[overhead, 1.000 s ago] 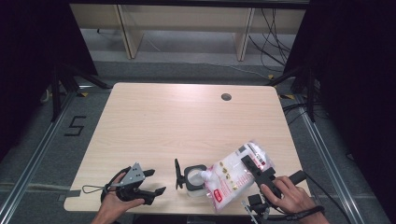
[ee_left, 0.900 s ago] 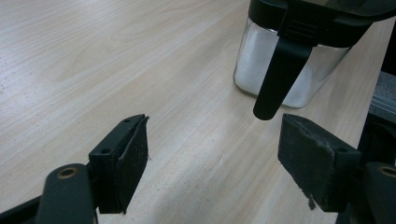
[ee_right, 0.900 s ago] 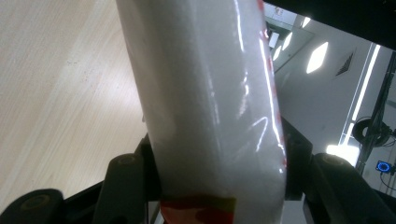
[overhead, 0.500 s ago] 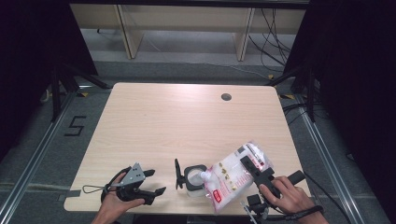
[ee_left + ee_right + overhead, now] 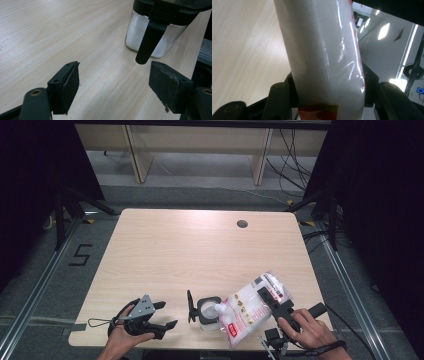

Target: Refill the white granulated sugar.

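While your right gripper [image 5: 274, 301] clamps the tilted refill pouch [image 5: 250, 306] over the open jar [image 5: 207, 311], its spout could wander past the rim and spill. Your left gripper [image 5: 162, 315] rests open and empty at the near left, leaving the jar unsteadied.

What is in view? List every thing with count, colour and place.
pouch: one, clear with white contents and red label, tilted over the jar, near edge
jar: one, clear glass, black rim, flip lid open, near edge
table: one, light wood, centre
hole: one, dark, far right of the table
left gripper: one, black, open, resting left of the jar
right gripper: one, black, shut on the pouch
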### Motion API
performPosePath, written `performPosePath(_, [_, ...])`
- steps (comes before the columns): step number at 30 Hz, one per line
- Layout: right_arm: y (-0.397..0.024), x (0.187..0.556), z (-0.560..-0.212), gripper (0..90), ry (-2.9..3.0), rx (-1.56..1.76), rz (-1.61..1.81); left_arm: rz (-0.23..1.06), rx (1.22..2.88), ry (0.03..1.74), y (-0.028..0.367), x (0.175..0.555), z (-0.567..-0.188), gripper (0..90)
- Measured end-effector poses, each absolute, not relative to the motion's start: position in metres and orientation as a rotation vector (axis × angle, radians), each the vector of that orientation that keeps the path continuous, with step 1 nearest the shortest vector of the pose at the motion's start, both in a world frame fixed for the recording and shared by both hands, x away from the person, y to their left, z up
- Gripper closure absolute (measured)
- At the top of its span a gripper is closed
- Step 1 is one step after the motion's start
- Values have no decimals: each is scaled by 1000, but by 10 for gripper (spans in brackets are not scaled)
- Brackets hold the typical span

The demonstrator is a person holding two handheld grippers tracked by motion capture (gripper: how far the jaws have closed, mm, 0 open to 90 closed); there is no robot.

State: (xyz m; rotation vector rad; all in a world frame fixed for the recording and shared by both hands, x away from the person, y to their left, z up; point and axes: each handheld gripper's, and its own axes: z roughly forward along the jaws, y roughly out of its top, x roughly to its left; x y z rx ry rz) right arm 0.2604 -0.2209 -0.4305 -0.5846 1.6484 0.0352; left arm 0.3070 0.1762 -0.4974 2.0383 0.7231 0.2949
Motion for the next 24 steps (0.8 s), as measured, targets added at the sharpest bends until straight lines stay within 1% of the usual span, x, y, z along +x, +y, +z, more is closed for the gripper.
performPosePath(12, [-222,262,-428,513,1640,-627,19,294,2036,727,176,307,-497,239])
performPosePath(21, [-222,263,-429,515,1643,-624,33,304,2046,699,177,308,-497,239])
performPosePath(24, [-222,263,-429,515,1643,-622,36,299,2026,728,175,306,-497,239])
